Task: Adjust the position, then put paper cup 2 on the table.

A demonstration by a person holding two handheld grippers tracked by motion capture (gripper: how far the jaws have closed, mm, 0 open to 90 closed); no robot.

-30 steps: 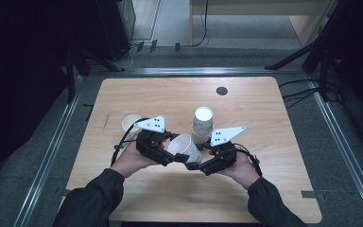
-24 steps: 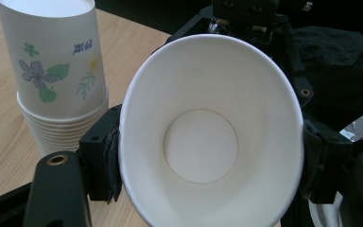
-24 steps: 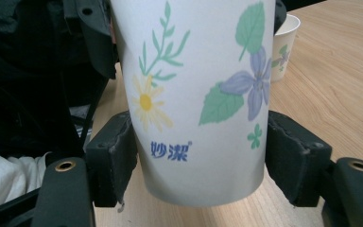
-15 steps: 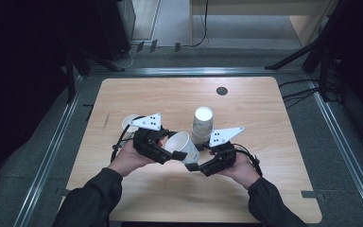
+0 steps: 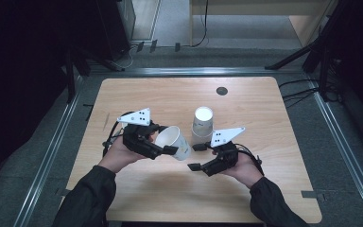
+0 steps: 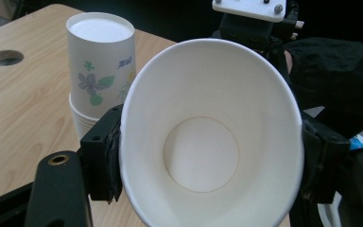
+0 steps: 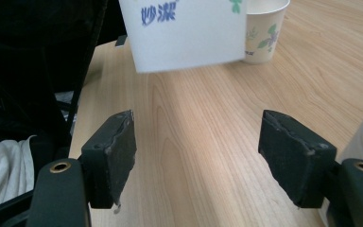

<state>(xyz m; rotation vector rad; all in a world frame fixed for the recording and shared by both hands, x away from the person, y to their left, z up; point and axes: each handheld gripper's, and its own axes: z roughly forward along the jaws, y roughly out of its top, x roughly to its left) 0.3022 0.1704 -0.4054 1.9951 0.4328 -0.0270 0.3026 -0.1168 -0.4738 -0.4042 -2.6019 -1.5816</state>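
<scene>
One paper cup (image 5: 175, 142) is already free of the inverted cup stack (image 5: 202, 124) – it hangs tipped on its side just left of the stack, clear of the surface (image 5: 264, 104), clamped at the rim by the left tool (image 5: 169, 151). The right tool (image 5: 193, 157), just in front of the stack, has its jaws apart with nothing between them, having just opened. A lone upright cup (image 7: 263, 28) stands farther left. Setting the held cup down seems left.
</scene>
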